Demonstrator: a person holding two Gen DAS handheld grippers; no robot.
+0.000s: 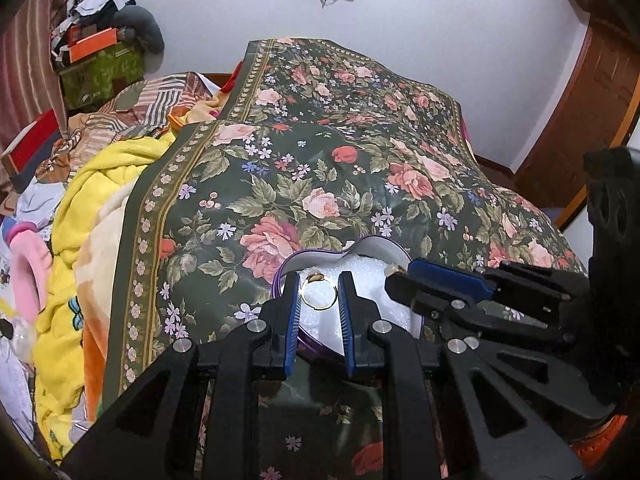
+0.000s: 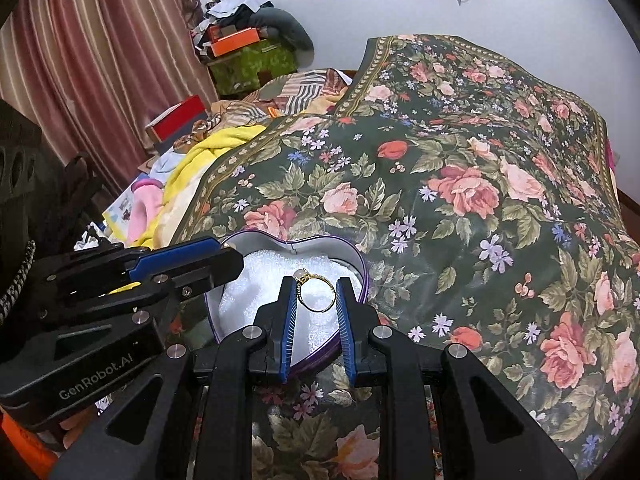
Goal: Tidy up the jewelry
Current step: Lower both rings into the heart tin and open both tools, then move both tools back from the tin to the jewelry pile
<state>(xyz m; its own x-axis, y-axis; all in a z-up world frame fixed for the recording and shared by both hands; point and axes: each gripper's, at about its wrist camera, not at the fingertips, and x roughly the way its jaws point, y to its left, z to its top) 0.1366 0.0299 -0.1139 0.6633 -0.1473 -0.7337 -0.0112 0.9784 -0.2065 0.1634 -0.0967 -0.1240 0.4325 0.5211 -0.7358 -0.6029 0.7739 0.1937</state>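
Note:
A purple heart-shaped box (image 1: 280, 276) (image 2: 362, 268) with white foam lining sits on the floral cloth. In the left wrist view a gold ring (image 1: 319, 293) stands between the blue pads of my left gripper (image 1: 319, 280), which is shut on it over the foam. In the right wrist view another gold ring with a pale stone (image 2: 316, 290) is held the same way in my right gripper (image 2: 316, 284). Each gripper shows from the side in the other's view, the right gripper (image 1: 396, 272) and the left gripper (image 2: 236, 254), both at the box rim.
The dark green floral cloth (image 1: 340, 168) (image 2: 460, 184) covers the bed. Yellow and patterned blankets (image 1: 80, 220), a pink item (image 1: 28, 264), a red box (image 2: 180, 118) and stacked boxes with clothes (image 2: 248, 48) lie at the left by the curtain (image 2: 100, 40).

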